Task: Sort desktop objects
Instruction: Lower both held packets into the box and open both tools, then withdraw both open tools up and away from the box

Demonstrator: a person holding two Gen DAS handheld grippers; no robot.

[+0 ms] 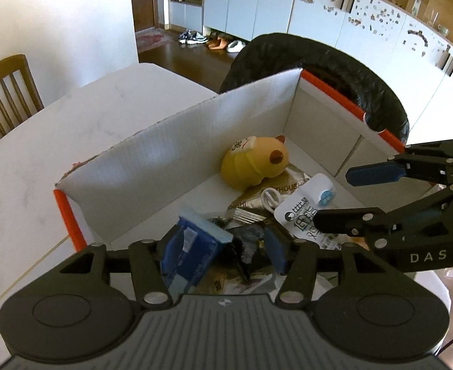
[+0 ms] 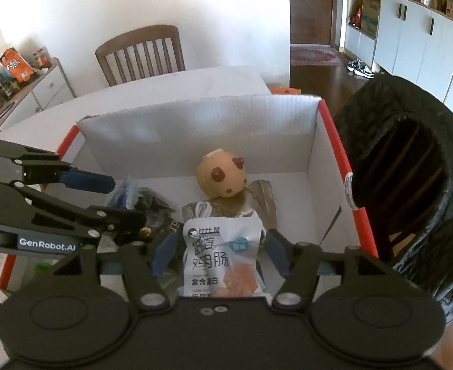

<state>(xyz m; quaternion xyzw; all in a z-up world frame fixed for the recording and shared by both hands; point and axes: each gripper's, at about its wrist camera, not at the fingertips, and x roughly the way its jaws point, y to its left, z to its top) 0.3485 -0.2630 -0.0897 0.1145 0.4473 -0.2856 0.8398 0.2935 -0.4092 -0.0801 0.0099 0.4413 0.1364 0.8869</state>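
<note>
1. Left wrist view: the left hand-held gripper (image 1: 223,246) sits low in the centre of the frame, over the white cardboard box (image 1: 171,141) that stands on the desk (image 1: 26,160). Its jaws are partly open. A blue packet (image 1: 189,246) lies between them and leans against the left pad; I cannot tell whether the pad still presses on it, but it looks released.
2. In the same view the right hand-held gripper (image 1: 337,197) enters from the right edge, jaws apart and empty, above a white snack pouch (image 1: 303,212). A yellow toy (image 1: 254,166) rests further up, near the far wall of the box.
3. Right wrist view: the right hand-held gripper (image 2: 220,256) is at the lower centre, half open, and the white snack pouch (image 2: 223,259) lies between the pads without being squeezed, so it appears already dropped into the box (image 2: 195,135).
4. To finish this step well, I think both jaws should open fully and lift straight up, so no packet is dragged out again.
5. Only the right view shows the print on the pouch, and the left hand-held gripper (image 2: 121,200) from the side at the left of the frame. Only the left view shows the blue packet clearly.
</note>
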